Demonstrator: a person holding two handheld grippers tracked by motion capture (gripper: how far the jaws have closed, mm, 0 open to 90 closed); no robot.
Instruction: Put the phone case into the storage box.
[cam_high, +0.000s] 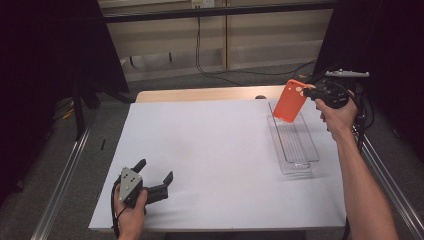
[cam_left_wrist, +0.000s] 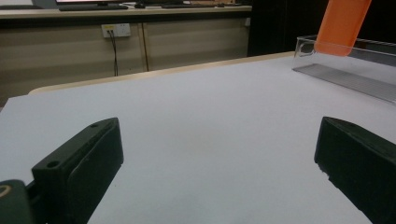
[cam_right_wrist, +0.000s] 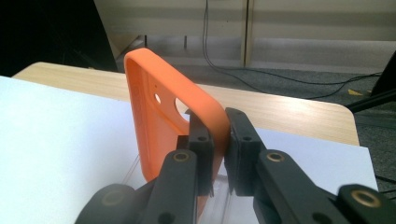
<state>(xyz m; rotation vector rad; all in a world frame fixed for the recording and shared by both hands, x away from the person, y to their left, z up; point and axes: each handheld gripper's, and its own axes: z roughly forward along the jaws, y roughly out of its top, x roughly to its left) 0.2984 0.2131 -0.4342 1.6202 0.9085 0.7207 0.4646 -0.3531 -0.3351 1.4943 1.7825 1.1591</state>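
Note:
An orange phone case (cam_high: 290, 100) hangs over the far end of a clear plastic tray (cam_high: 293, 140) at the table's right side. My right gripper (cam_high: 308, 91) is shut on the case's upper corner near the camera cut-out; its jaws pinch the case's (cam_right_wrist: 159, 116) edge in the right gripper view. In the left gripper view the case (cam_left_wrist: 342, 25) dangles above the tray (cam_left_wrist: 348, 65). My left gripper (cam_high: 154, 172) rests on the white sheet at the front left, open, with nothing between its fingers (cam_left_wrist: 81, 163).
A white sheet (cam_high: 210, 150) covers the wooden table (cam_high: 200, 94). Metal rails run along both sides of the table. Cables and a wall socket (cam_left_wrist: 116, 30) lie beyond the far edge. Dark curtains stand left and right.

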